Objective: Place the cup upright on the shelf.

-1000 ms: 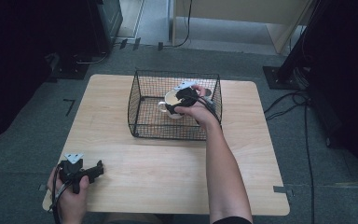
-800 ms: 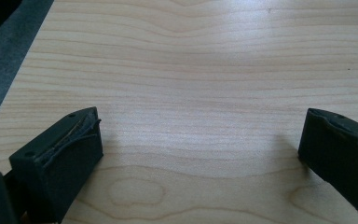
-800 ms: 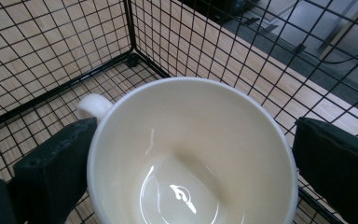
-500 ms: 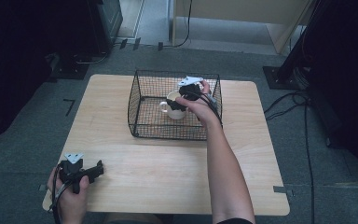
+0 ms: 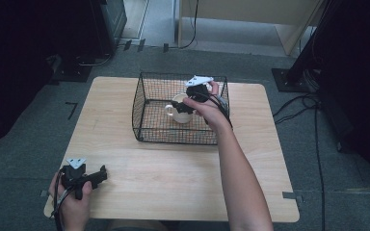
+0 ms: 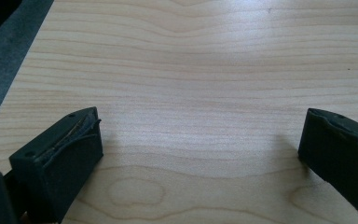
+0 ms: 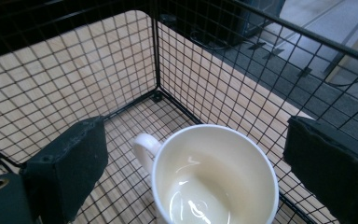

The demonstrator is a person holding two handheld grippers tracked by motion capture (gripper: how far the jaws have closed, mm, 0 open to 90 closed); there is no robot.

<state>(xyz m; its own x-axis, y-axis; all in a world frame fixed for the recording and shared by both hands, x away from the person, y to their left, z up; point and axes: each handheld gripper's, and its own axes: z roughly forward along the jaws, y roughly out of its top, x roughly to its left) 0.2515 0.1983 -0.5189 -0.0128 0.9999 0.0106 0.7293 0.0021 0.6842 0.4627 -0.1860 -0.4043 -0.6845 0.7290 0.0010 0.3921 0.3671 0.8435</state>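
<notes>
Right gripper (image 5: pixel 185 103) lifted off cup (image 7: pixel 214 175) | cup below spread jaws | left gripper (image 5: pixel 89 178) released

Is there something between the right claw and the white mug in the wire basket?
Nothing visible. The right claw is open inside the black wire basket, above the white mug, with one jaw on either side of it. Only air lies between the jaws and the rim.
</notes>
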